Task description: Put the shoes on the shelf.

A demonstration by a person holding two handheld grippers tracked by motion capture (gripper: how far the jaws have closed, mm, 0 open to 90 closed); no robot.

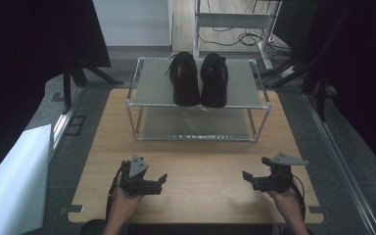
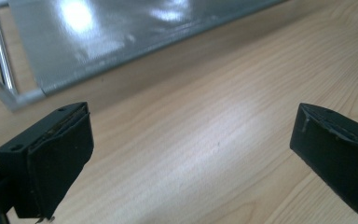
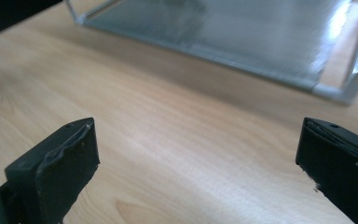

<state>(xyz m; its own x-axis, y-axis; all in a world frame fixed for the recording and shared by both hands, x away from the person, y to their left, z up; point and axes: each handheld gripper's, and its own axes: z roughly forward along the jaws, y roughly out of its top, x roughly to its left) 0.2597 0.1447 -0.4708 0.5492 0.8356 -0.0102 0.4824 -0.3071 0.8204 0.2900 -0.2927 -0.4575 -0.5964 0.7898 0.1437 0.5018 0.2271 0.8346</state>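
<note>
The worktop (image 1: pixel 200 166) carries a two-tier rack (image 1: pixel 198 100) well ahead of both tools, its lower shelf (image 2: pixel 121 37) bare. A pair of black shoes (image 1: pixel 199 78) stands side by side on the top tier. The left tool (image 1: pixel 147 185) and right tool (image 1: pixel 259 180) rest low, jaws spread and empty (nothing between them). A sound approach would likely lift each tool straight forward, one per shoe.
</note>
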